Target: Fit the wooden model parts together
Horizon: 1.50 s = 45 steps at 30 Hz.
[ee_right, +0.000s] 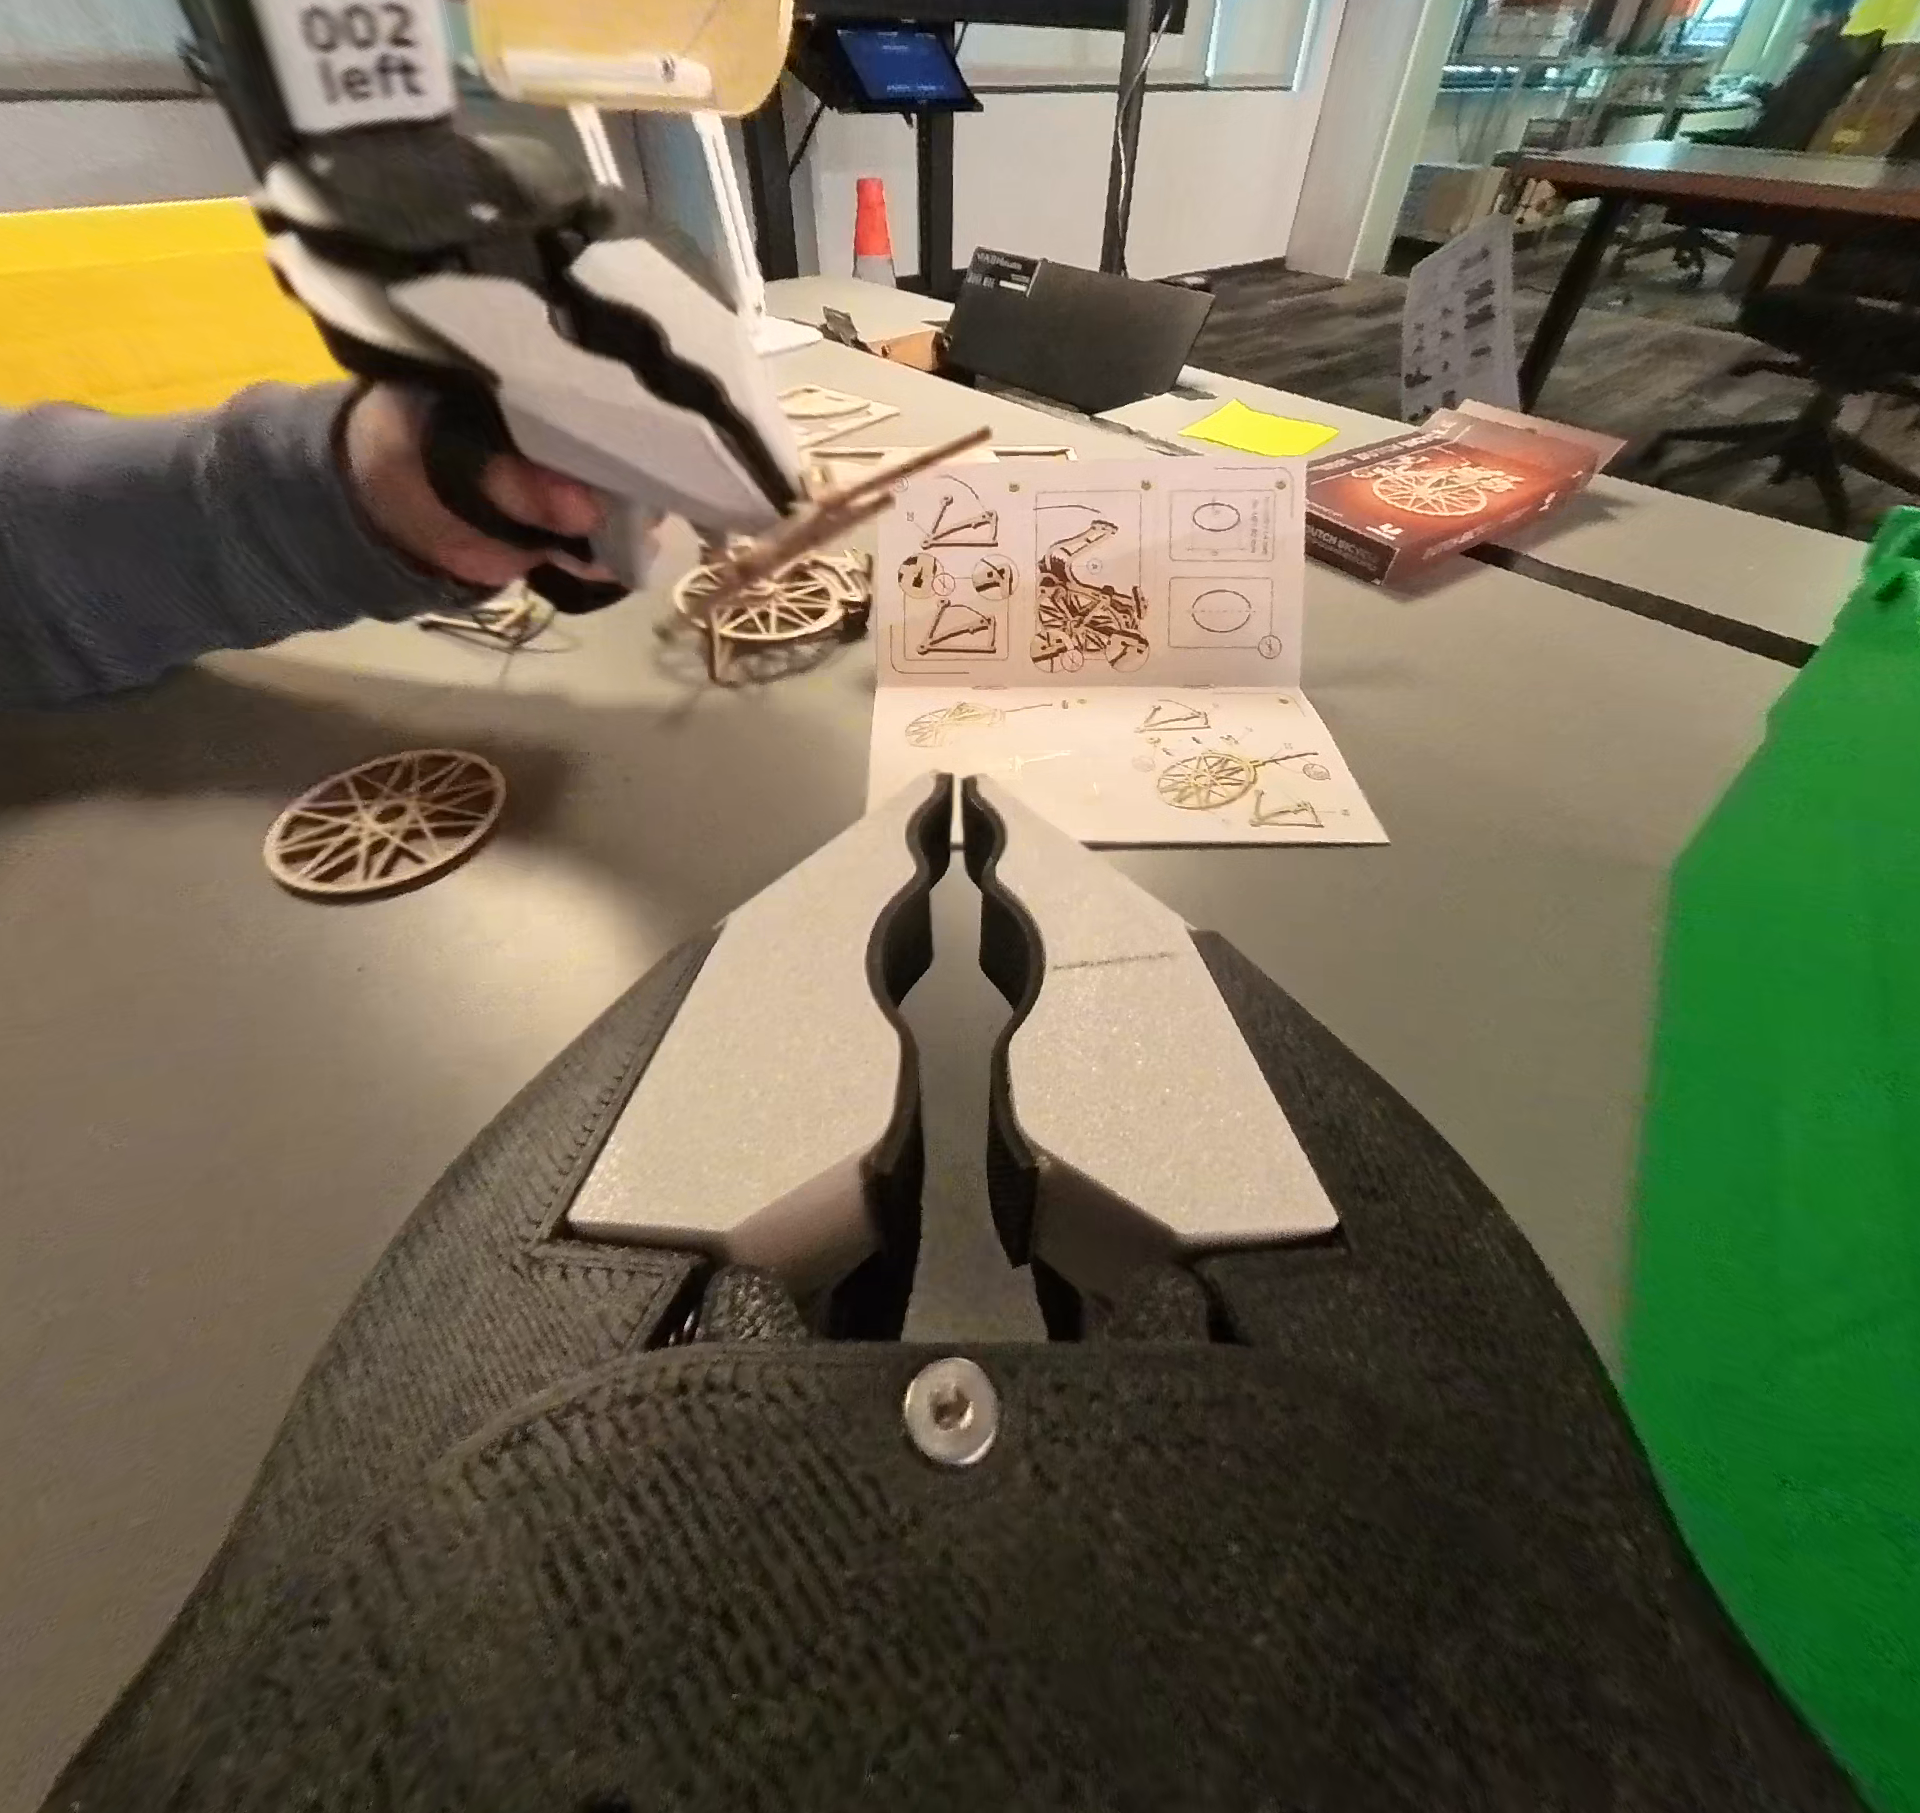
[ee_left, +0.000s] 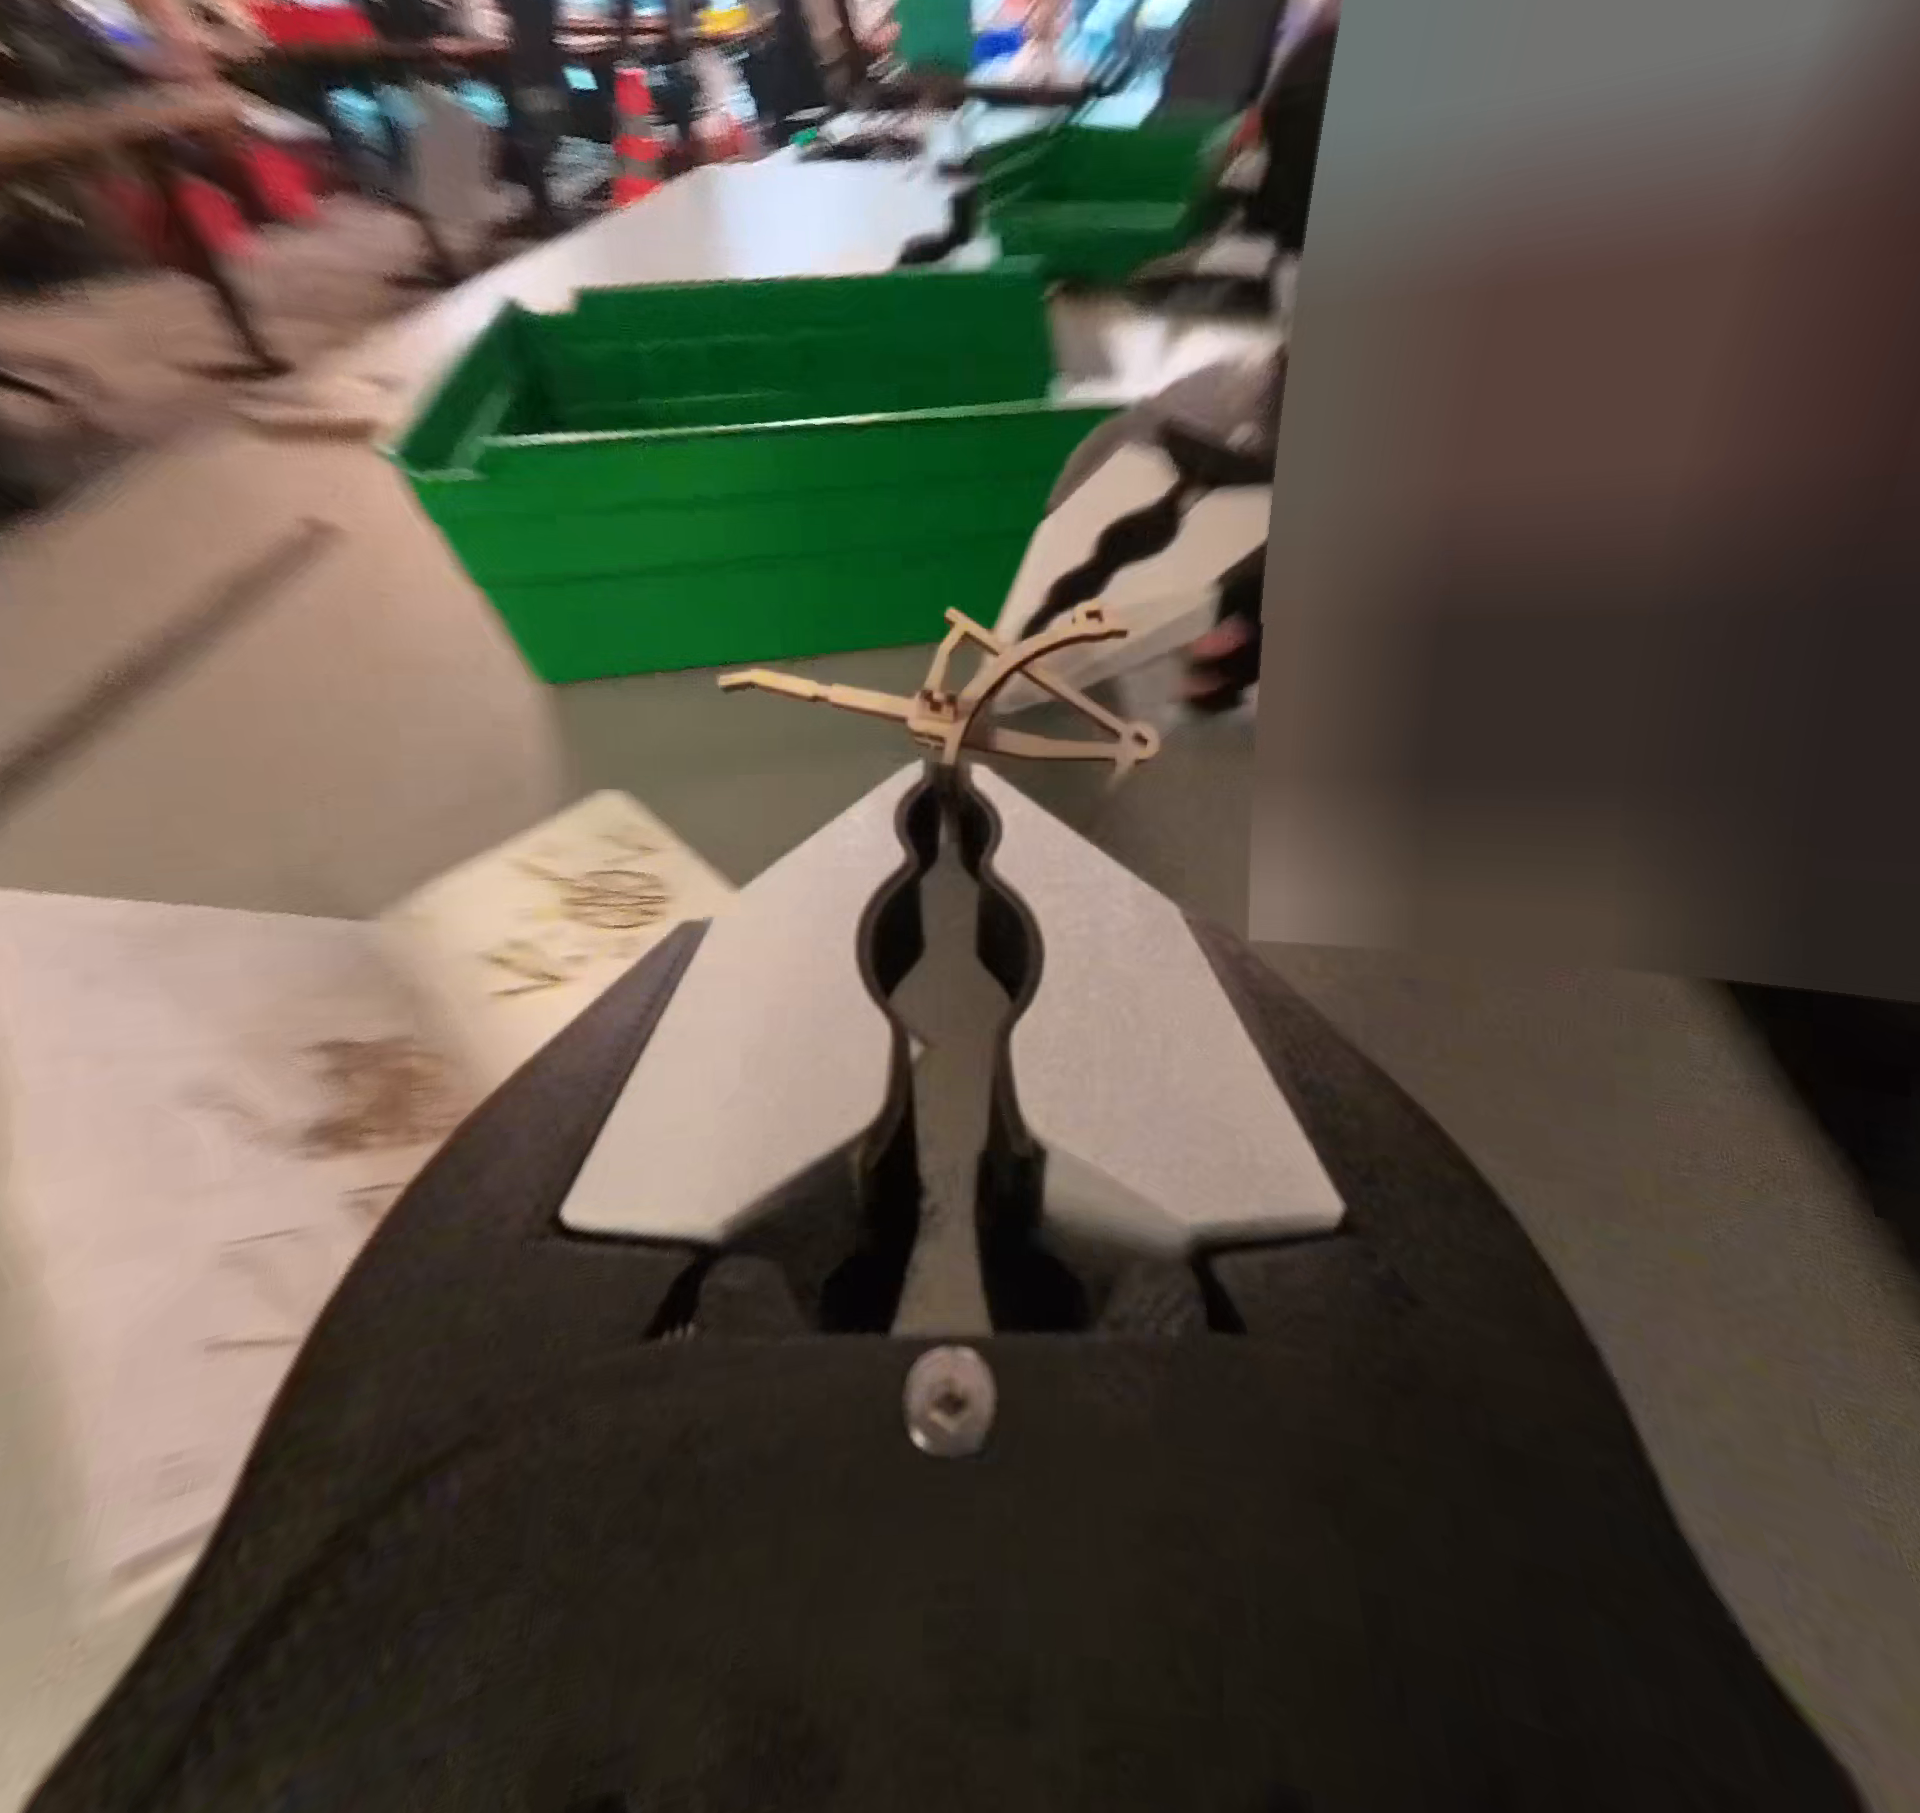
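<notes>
Left gripper [ee_left: 948, 776] clenched on frame [ee_left: 966, 688], held in air, long axis crosswise to its fingers; right gripper [ee_right: 956, 787] closed, empty, low over counter [ee_right: 623, 932], wheel [ee_right: 384, 821] lying flat to its left, nearer it.

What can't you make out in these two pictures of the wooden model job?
- Left wrist view: the right side is covered by a blur patch; only part of the right claw shows beside it.
- Left wrist view: the paper sheets at the left are smeared by motion; their drawings cannot be made out.
- Right wrist view: the green bin is cut off by the right edge; its contents are hidden.
- Right wrist view: the wooden frame in the left claw is blurred, so its joints are unclear.
</notes>
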Available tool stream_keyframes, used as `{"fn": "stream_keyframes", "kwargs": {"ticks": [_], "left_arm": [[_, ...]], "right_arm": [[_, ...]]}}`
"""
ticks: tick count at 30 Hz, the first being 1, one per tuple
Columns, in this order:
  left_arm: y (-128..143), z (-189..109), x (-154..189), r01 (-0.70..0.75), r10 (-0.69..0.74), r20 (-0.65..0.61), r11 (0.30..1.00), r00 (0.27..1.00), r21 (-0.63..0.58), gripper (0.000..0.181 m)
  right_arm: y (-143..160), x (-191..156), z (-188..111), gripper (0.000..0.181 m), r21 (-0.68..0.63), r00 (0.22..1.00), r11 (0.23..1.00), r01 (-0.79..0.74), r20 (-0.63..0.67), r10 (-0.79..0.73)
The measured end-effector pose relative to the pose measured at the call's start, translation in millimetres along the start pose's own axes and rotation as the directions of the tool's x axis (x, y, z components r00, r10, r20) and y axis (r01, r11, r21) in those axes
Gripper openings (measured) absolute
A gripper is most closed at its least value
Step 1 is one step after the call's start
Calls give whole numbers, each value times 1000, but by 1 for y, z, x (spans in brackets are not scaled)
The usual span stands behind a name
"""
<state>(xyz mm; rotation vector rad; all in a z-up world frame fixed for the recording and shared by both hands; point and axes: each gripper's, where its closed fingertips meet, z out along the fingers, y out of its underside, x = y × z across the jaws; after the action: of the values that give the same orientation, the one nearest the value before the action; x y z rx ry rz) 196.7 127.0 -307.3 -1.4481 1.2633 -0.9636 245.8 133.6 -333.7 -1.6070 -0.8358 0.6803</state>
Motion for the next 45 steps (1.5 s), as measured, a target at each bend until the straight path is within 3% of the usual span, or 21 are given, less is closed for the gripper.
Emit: {"fn": "stream_keyframes", "kwargs": {"ticks": [3,8,13,21,32,45], "left_arm": [[1,3,-10,-310,329,231,944,916,-116,0],[0,5,-8,-581,637,340,770,691,-263,1],[0,10,-4,-702,790,350,610,503,-368,1],[6,16,6,-784,897,311,430,314,-447,1],[7,15,11,-811,922,300,364,244,-458,1],[3,10,13,-816,899,329,412,290,-406,1]], "right_arm": [[-4,-4,1,4,27,999,999,-43,29,42],[-23,-8,1,26,146,976,969,-201,116,185],[-27,-14,12,40,151,946,941,-304,165,279],[-27,-26,22,26,137,925,928,-346,214,313],[-27,-33,19,10,124,921,937,-325,267,284],[-32,-33,9,11,162,931,946,-280,285,226]]}}
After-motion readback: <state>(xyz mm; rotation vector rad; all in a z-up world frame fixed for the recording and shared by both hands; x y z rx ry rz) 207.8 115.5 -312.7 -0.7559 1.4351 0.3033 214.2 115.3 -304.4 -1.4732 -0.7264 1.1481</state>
